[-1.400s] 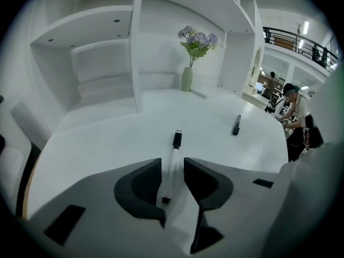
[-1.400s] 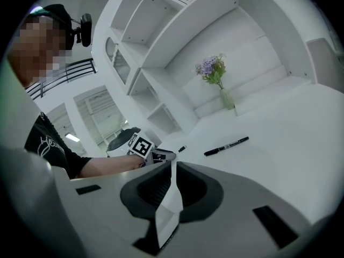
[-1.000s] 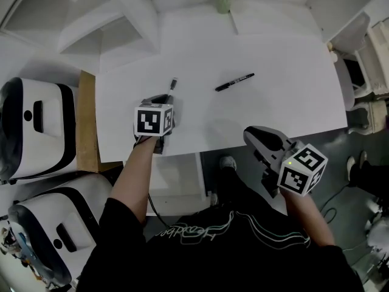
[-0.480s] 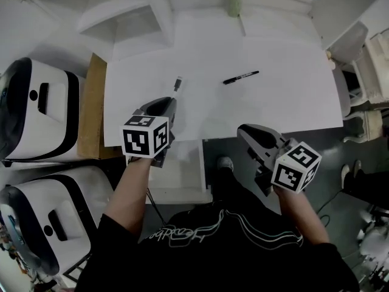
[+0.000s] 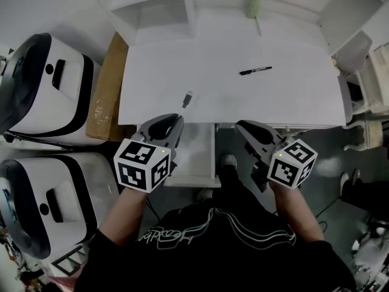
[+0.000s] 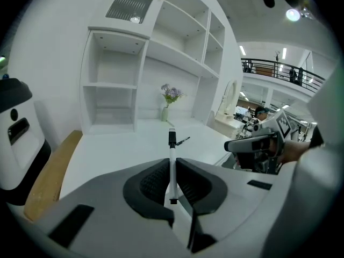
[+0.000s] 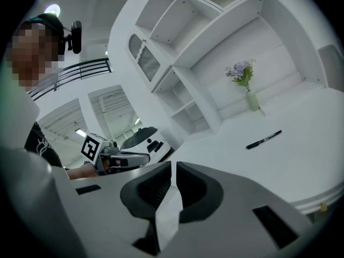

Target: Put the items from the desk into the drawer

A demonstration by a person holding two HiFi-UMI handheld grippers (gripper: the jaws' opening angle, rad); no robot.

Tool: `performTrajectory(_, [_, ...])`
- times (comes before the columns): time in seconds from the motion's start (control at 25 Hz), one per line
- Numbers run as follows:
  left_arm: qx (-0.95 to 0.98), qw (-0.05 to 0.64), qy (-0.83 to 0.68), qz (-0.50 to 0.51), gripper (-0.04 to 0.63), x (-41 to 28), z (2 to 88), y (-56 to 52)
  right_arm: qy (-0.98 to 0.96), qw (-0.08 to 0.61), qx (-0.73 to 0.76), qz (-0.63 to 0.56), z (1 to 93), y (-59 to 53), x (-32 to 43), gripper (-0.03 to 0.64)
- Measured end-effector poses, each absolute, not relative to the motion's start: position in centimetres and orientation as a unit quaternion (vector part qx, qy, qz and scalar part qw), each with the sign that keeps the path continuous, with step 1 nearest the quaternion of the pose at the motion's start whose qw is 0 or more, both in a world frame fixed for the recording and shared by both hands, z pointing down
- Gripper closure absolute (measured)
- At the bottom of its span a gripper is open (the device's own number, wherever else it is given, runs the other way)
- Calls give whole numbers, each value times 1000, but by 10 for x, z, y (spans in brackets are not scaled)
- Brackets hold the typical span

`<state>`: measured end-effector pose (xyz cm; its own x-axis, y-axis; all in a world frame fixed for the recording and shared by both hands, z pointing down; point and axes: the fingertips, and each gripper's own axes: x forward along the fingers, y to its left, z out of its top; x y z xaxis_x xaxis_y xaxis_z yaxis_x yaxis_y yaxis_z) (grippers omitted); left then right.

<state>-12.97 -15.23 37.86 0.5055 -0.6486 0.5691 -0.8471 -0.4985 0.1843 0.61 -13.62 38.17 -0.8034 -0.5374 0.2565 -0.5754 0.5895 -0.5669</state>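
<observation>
White pen (image 6: 171, 144): rear length buried between the pads of my left hand-held gripper (image 6: 172, 163). Black marker (image 5: 255, 70), on the table (image 5: 292, 99): print too small to read. Flower vase (image 5: 253, 8): blooms cut off by the head view's top edge.

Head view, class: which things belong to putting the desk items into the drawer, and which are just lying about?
Belong: white pen in the left gripper; black marker; desk; drawer.
Lying about: flower vase; shelves; brown board.
</observation>
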Motion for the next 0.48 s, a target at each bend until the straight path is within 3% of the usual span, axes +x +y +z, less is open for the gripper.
performTrajectory(0.48, [834,264,-369,314,543,-136,465,-78,-881,42,307,358,415,-104,-16,558])
